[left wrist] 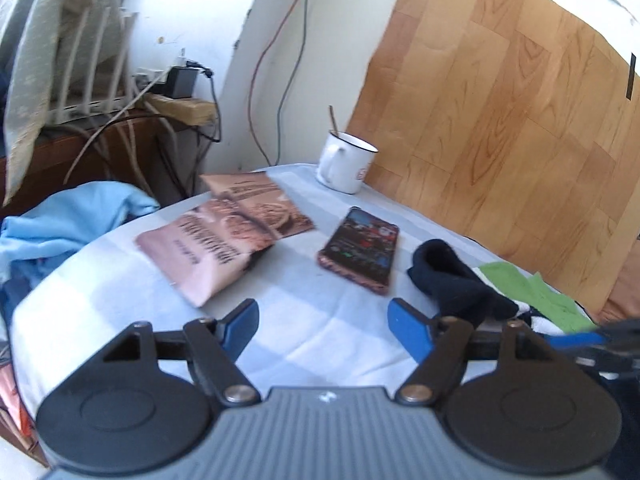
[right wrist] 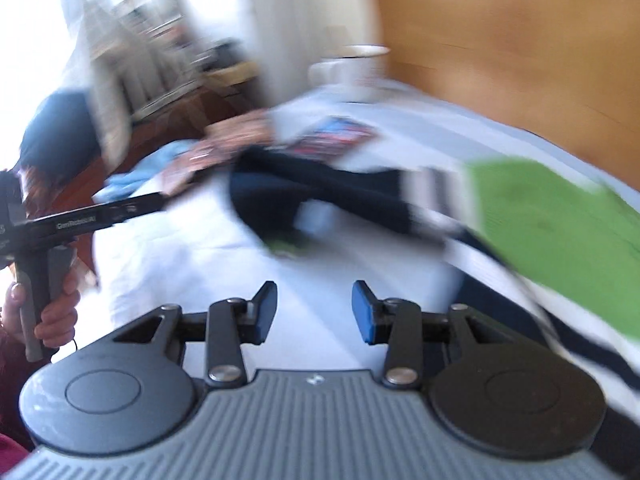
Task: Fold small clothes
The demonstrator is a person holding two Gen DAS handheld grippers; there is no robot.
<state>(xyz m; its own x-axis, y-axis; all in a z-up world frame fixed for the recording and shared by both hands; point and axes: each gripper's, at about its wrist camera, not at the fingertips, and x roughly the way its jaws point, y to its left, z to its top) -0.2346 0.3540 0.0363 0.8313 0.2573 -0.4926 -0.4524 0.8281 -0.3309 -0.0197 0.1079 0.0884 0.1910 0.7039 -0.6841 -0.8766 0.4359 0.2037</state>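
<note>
A dark navy sock [left wrist: 456, 280] lies on the pale-cloth table, just beyond my left gripper's right finger. In the blurred right wrist view it shows as a dark shape [right wrist: 320, 196] ahead of my right gripper. A green, white and navy striped garment [left wrist: 532, 292] lies at the right, also in the right wrist view [right wrist: 560, 232]. My left gripper [left wrist: 322, 326] is open and empty above the cloth. My right gripper [right wrist: 314, 312] is open and empty above the cloth. The left gripper's body shows in the right wrist view [right wrist: 80, 220], held by a hand.
A phone [left wrist: 360, 248], a pink snack bag [left wrist: 216, 240] and a white enamel mug [left wrist: 346, 162] stand on the table. A light blue garment [left wrist: 60, 232] hangs at the left edge. A wooden board [left wrist: 520, 120] leans behind the table at the right. Cables and a radiator are at back left.
</note>
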